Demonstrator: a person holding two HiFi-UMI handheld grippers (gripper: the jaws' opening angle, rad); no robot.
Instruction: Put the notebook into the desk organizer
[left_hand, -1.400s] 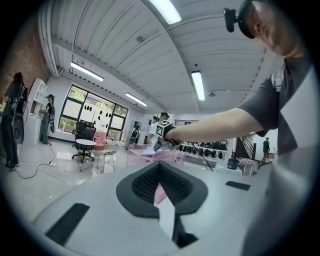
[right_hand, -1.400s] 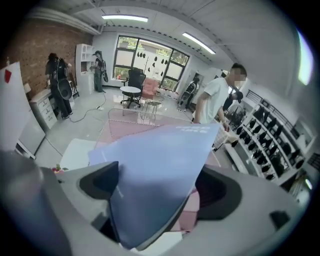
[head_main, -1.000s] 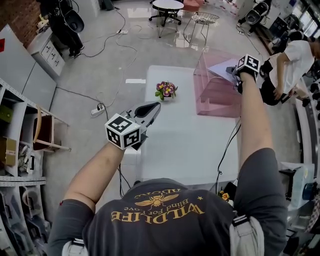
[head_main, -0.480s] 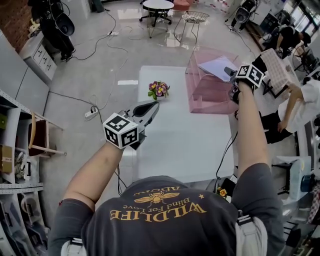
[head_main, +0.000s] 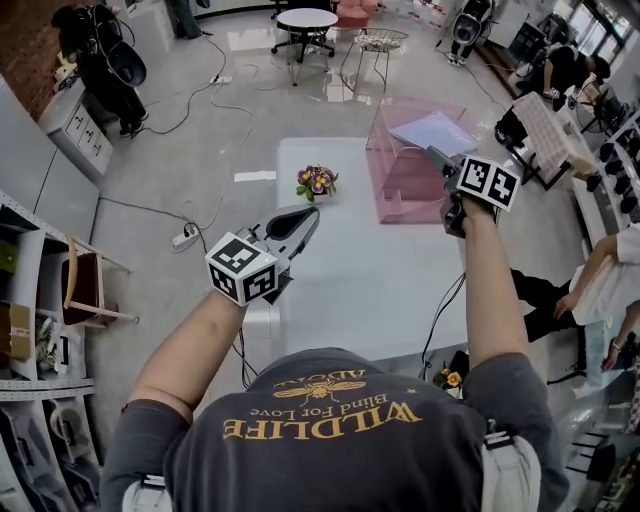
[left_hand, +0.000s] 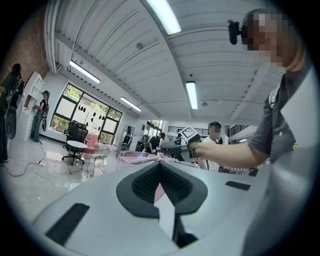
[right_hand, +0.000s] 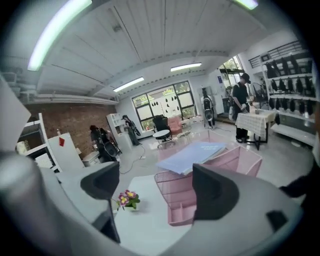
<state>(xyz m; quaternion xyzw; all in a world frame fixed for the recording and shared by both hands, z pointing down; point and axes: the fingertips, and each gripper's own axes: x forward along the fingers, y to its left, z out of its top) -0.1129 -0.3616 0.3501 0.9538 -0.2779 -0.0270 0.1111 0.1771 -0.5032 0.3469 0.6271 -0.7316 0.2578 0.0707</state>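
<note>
A pale blue notebook (head_main: 435, 130) lies slanted across the top of the pink mesh desk organizer (head_main: 405, 192) at the far right of the white table (head_main: 360, 285). In the right gripper view the notebook (right_hand: 192, 156) rests on the organizer's (right_hand: 227, 167) rim, ahead of the jaws. My right gripper (head_main: 438, 160) hangs just in front of the organizer; seen from its own camera, this gripper (right_hand: 157, 187) is open and holds nothing. My left gripper (head_main: 305, 215) hovers over the table's left side, and its own view shows it (left_hand: 161, 182) shut and empty.
A small pot of flowers (head_main: 317, 182) stands on the table left of the organizer. Beyond the table are a round table (head_main: 305, 20) and a wire stool (head_main: 365, 40). Cables cross the floor, shelving (head_main: 40, 300) lines the left, and people stand at the right.
My right gripper has drawn back from the organizer toward me, leaving the notebook on top of it. The left gripper has barely moved.
</note>
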